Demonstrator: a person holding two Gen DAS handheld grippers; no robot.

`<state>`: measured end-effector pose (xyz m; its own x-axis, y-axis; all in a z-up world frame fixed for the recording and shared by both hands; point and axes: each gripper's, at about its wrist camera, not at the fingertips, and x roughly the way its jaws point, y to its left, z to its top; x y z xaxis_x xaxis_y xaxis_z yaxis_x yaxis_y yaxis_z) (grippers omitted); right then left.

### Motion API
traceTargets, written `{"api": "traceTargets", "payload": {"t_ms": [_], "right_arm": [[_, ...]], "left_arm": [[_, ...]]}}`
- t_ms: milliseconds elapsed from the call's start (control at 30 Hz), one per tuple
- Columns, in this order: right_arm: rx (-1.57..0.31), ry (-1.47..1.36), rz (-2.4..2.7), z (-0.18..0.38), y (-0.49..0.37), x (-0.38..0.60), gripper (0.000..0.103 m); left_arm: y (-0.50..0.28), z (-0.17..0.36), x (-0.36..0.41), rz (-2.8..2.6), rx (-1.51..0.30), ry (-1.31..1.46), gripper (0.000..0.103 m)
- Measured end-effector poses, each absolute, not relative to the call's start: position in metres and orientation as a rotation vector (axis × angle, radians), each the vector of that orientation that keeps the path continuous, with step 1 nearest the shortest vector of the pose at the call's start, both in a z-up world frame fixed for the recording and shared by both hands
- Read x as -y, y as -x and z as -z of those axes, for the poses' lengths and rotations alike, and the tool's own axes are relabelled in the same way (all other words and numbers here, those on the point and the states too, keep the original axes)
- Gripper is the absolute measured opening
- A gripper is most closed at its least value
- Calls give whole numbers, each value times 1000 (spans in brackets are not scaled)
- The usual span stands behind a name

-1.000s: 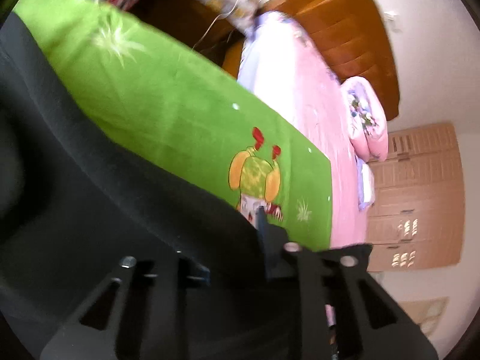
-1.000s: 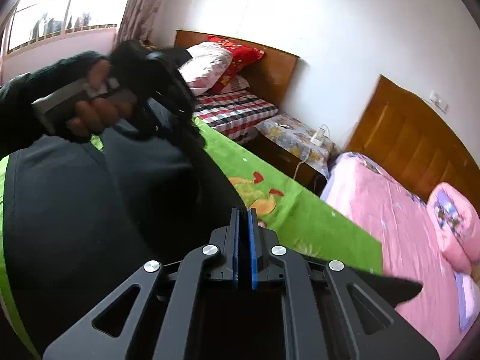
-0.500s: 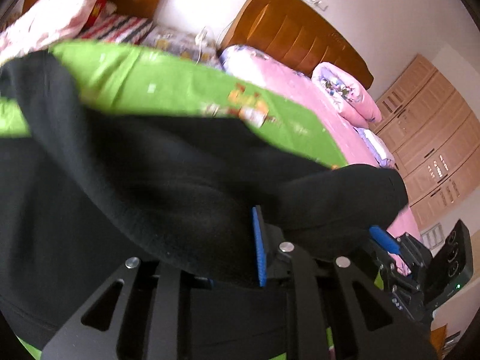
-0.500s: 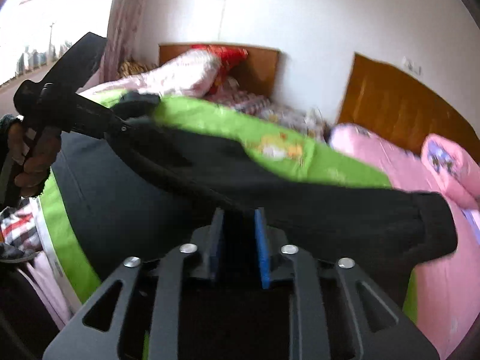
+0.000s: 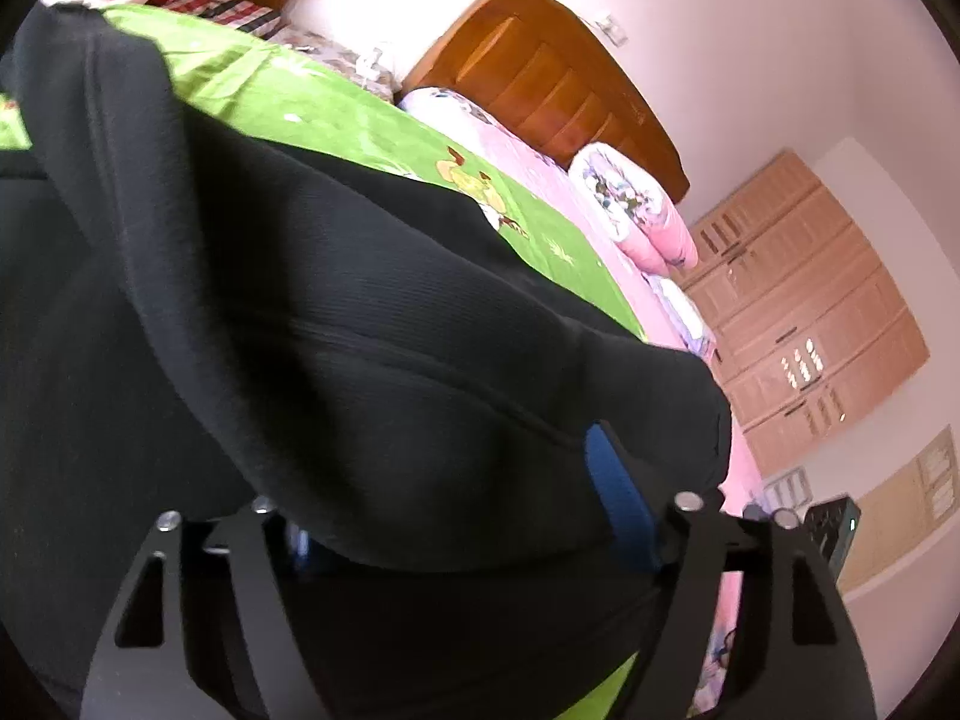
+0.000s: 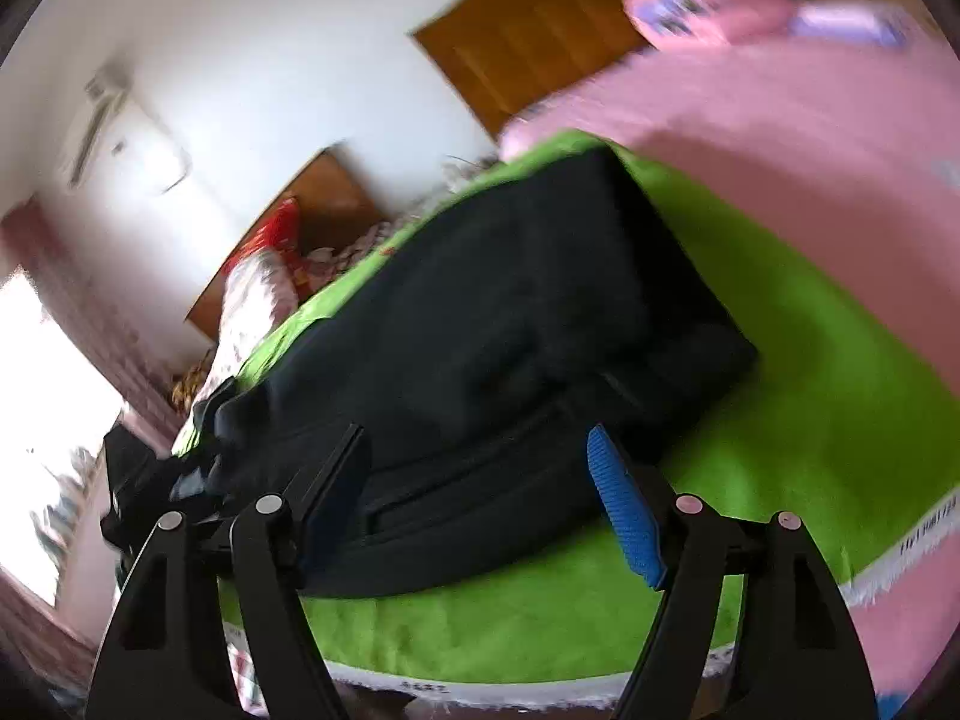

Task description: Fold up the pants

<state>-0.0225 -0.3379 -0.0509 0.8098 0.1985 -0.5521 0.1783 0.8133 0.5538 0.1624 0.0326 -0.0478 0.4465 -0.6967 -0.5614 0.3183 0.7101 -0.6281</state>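
Note:
The black pants (image 6: pixel 510 312) lie folded over on a green sheet (image 6: pixel 828 396) on the bed. In the left wrist view the pants (image 5: pixel 336 324) fill most of the frame, with a folded layer draped between the jaws. My left gripper (image 5: pixel 456 492) stands open with cloth lying loosely across it; its left finger is mostly hidden. My right gripper (image 6: pixel 480 480) is open and empty, just above the near edge of the pants. Its blue pad (image 6: pixel 624 516) is bare.
A pink bedspread (image 6: pixel 780 108) lies beside the green sheet, with a rolled pink quilt (image 5: pixel 636 210) at its head. Wooden headboards (image 5: pixel 540 78) and a wardrobe (image 5: pixel 810 312) stand behind. The bed's front edge (image 6: pixel 540 684) is close below the right gripper.
Both grippers have opened and let go of the pants after carrying the pant legs across. The folded layer now rests on the rest of the pants. The right gripper has pulled back.

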Motion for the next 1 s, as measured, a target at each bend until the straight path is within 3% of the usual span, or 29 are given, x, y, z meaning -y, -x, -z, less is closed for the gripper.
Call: {"api": "traceTargets", "payload": {"t_ms": [400, 533, 633, 733, 1000], "right_arm": [[-648, -654, 94, 45, -6, 346, 75], [-502, -817, -90, 45, -4, 352, 73], [-612, -801, -46, 59, -17, 345, 67], [-667, -717, -48, 58, -24, 327, 68], [-591, -704, 169, 39, -3, 347, 67]], "left_arm": [[-159, 46, -30, 664, -902, 446, 84], [-158, 47, -30, 667, -902, 441, 85], [-158, 47, -29, 669, -901, 440, 85], [-158, 48, -29, 670, -901, 439, 86], [-158, 47, -27, 672, -899, 436, 86]]}}
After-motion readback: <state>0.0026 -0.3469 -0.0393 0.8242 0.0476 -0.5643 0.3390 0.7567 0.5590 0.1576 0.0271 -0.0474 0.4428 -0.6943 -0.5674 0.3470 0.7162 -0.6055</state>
